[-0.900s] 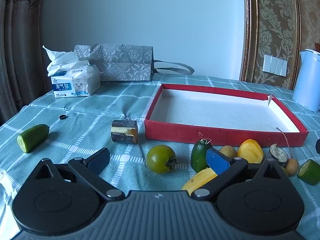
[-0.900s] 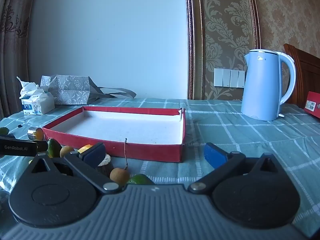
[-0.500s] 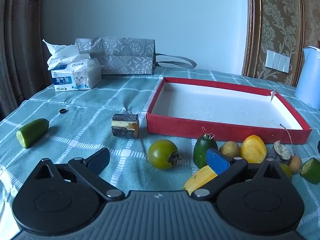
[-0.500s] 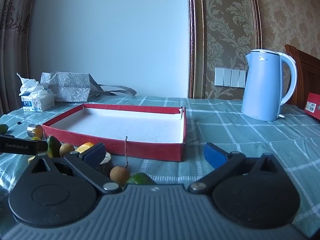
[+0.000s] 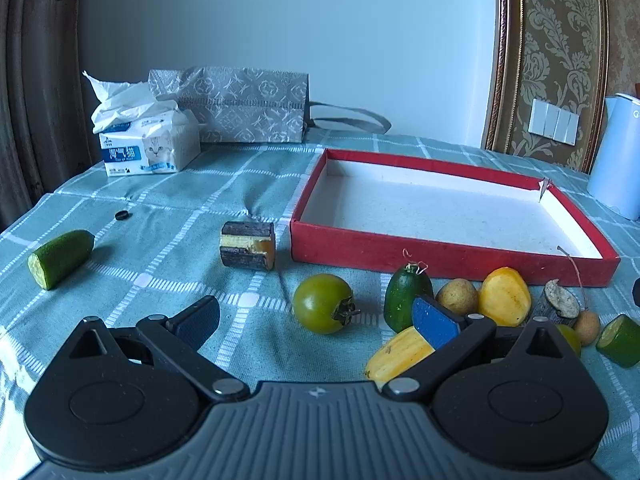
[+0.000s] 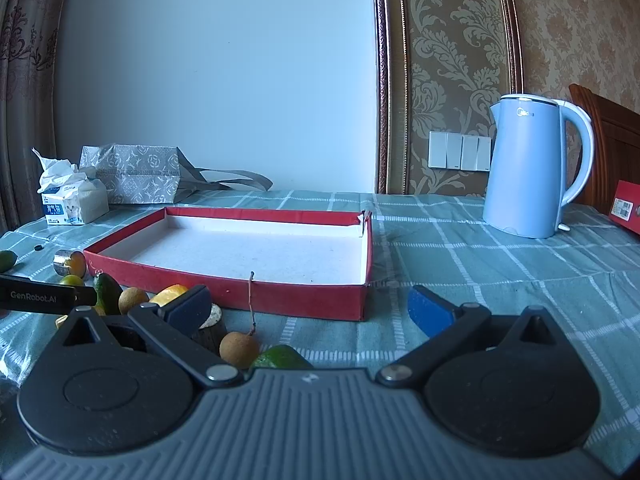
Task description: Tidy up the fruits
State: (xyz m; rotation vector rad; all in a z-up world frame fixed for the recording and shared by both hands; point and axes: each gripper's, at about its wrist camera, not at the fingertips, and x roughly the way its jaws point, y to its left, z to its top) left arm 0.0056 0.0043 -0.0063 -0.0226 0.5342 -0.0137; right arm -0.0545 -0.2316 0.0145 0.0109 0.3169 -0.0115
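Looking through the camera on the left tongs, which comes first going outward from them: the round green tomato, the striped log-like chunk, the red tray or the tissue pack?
1. Round green tomato: just ahead of the open left tongs, between their tips.
2. Striped log-like chunk: further back, slightly left.
3. Red tray: behind and right; its front wall lies about level with the chunk, so that pair is close.
4. Tissue pack: far back left.

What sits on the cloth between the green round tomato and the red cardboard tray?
Nothing: in the left wrist view, only bare checked tablecloth separates the green round tomato from the red cardboard tray.
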